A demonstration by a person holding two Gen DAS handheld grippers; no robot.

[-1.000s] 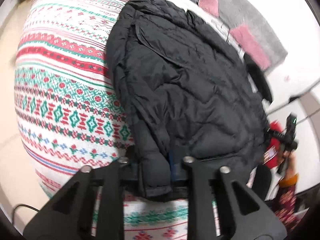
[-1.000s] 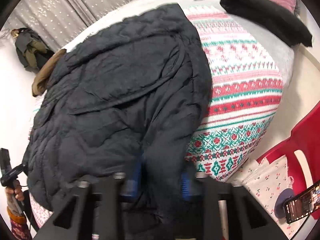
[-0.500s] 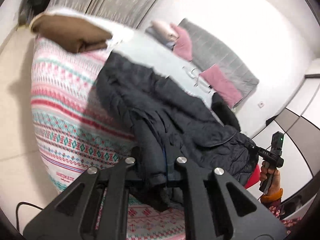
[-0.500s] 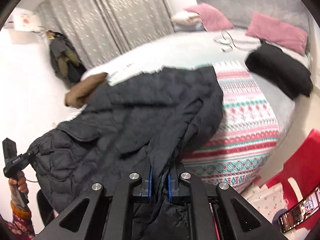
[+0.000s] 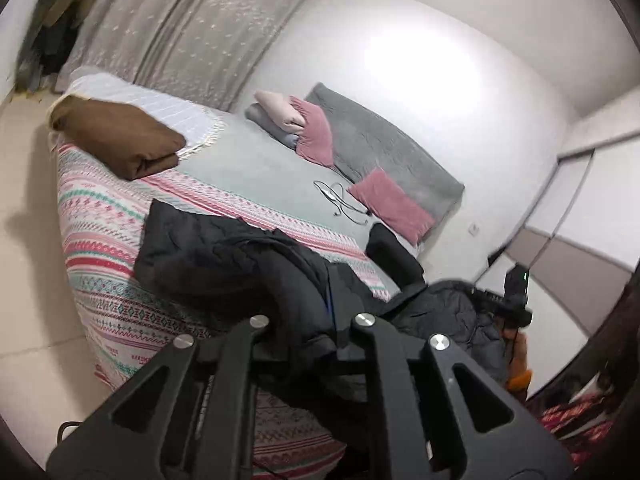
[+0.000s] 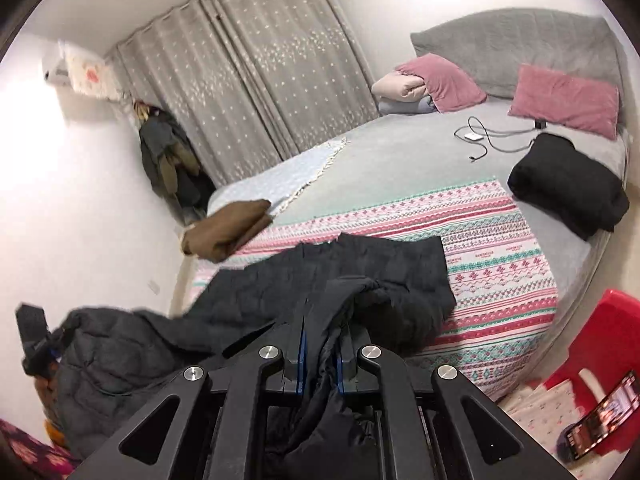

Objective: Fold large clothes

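A black quilted puffer jacket (image 5: 224,260) hangs between my two grippers, its far part still resting on the patterned bedspread (image 5: 100,216). My left gripper (image 5: 308,320) is shut on one edge of the jacket. My right gripper (image 6: 320,344) is shut on the other edge of the jacket (image 6: 360,280), with fabric bunched between the blue pads. The lifted near part sags towards the other gripper, which shows at the edge of each view (image 5: 516,300) (image 6: 36,340).
A folded brown garment (image 5: 120,136) and a folded black one (image 6: 568,188) lie on the bed. Pink pillows (image 6: 564,96), a grey headboard cushion and a charger cable (image 6: 480,136) are at the far end. A red stool (image 6: 600,344) and a phone stand right of the bed.
Both grippers have risen and pulled back from the bed, lifting the near half of the jacket off the bedspread. The views have tilted up to show the room.
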